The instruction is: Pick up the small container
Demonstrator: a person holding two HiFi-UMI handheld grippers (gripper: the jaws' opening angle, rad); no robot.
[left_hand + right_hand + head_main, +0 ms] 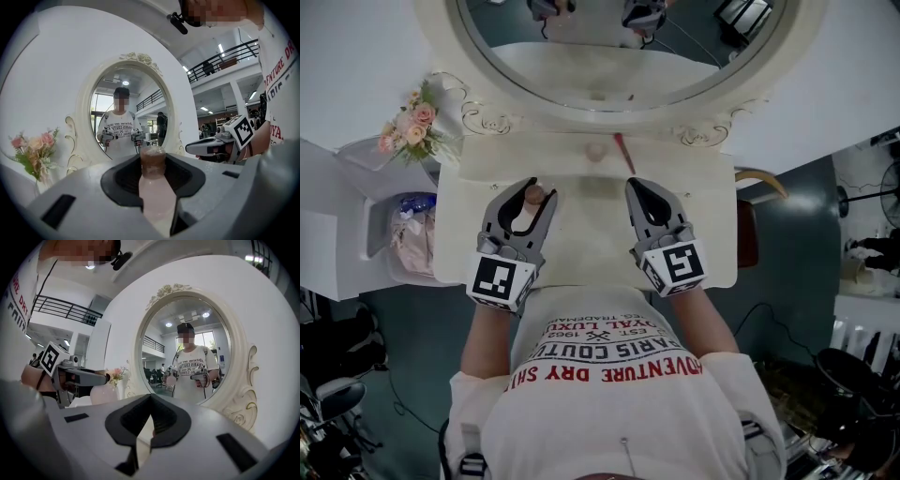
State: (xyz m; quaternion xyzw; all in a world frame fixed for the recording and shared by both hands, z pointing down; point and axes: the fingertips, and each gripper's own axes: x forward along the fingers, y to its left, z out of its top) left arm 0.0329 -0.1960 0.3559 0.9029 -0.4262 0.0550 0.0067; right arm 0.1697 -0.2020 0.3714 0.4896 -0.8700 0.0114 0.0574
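The small container (pixel 154 187) is a pale pink bottle with a brown cap (pixel 153 161). It stands upright between the jaws of my left gripper (pixel 152 176), which is shut on its body. From above, the left gripper (pixel 530 197) holds the container (pixel 531 200) over the left part of the cream dressing table (pixel 581 244). My right gripper (pixel 639 190) hovers beside it on the right, jaws together and nothing between them. In the right gripper view its jaws (pixel 150 401) meet at the tip, and the left gripper (pixel 79 377) shows at the left.
An oval mirror (pixel 619 56) in an ornate cream frame rises behind the table. A small round pinkish item (pixel 595 151) and a red stick (pixel 623 153) lie near its base. Pink flowers (pixel 412 127) stand at the left, above a bin (pixel 412 234). A chair (pixel 748 225) sits at the right.
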